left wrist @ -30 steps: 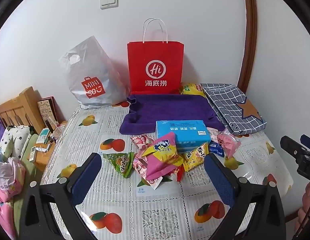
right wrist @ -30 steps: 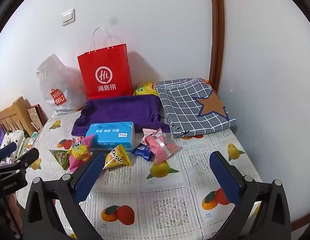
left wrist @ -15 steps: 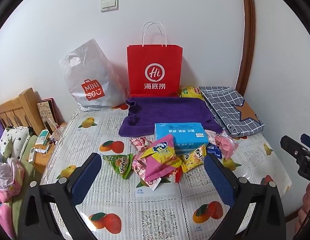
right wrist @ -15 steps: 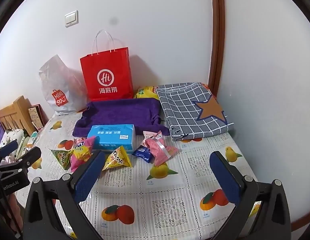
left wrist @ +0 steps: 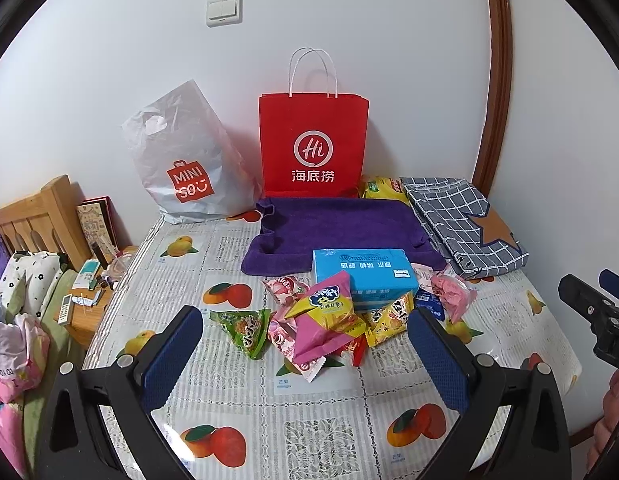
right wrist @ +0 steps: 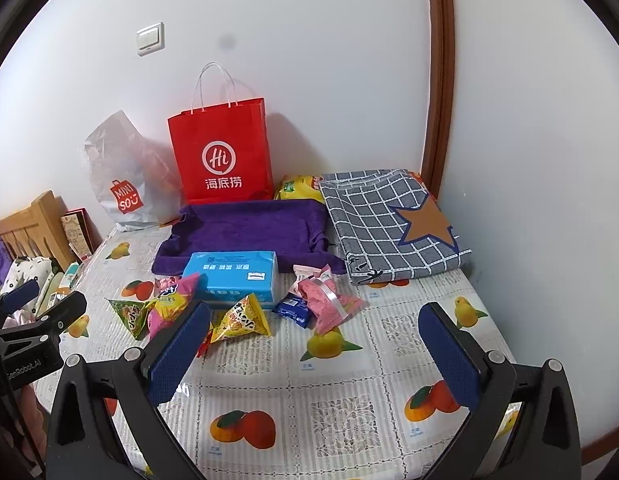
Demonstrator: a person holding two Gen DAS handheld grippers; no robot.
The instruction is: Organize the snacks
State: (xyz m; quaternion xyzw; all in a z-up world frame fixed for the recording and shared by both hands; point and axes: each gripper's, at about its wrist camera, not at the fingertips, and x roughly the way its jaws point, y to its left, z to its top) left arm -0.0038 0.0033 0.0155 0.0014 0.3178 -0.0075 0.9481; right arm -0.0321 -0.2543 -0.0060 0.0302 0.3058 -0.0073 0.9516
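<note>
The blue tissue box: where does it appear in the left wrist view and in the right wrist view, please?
Left wrist view: the blue tissue box lies right of centre, in front of the purple towel, behind the snack pile.
Right wrist view: the same box lies left of centre, again before the purple towel.
Shared landmark: the red paper bag standing against the wall, behind the towel.
</note>
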